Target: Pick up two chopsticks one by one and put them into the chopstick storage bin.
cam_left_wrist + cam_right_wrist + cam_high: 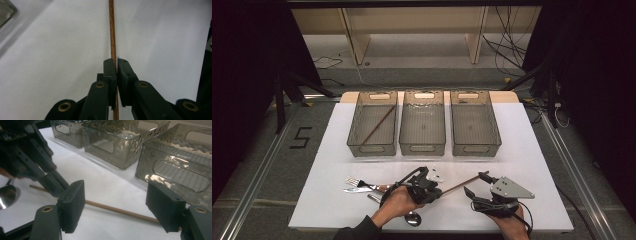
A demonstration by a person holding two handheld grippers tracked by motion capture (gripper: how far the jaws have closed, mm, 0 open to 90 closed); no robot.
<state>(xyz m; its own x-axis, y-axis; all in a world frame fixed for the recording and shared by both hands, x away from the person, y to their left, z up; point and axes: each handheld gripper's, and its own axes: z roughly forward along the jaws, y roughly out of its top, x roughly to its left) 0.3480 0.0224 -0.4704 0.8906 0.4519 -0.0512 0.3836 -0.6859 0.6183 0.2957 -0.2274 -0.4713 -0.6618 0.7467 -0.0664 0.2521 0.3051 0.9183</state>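
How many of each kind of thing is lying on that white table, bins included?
Clear grey plastic bins: 3
Thin brown wooden chopsticks: 2, one in the left bin, one clamped by the left gripper
Metal forks: 1
Metal spoons: 1
Total: 7, though the cutlery pile is partly hidden.

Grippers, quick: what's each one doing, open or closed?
Left gripper: closed on the brown chopstick.
Right gripper: open, holding nothing.

A person is wearing a dark sleeve [357, 230] and gripping two black grippers with brass-coloured pivot pins, trailing black cables, the right gripper [476, 186] carrying a grey three-cornered plate.
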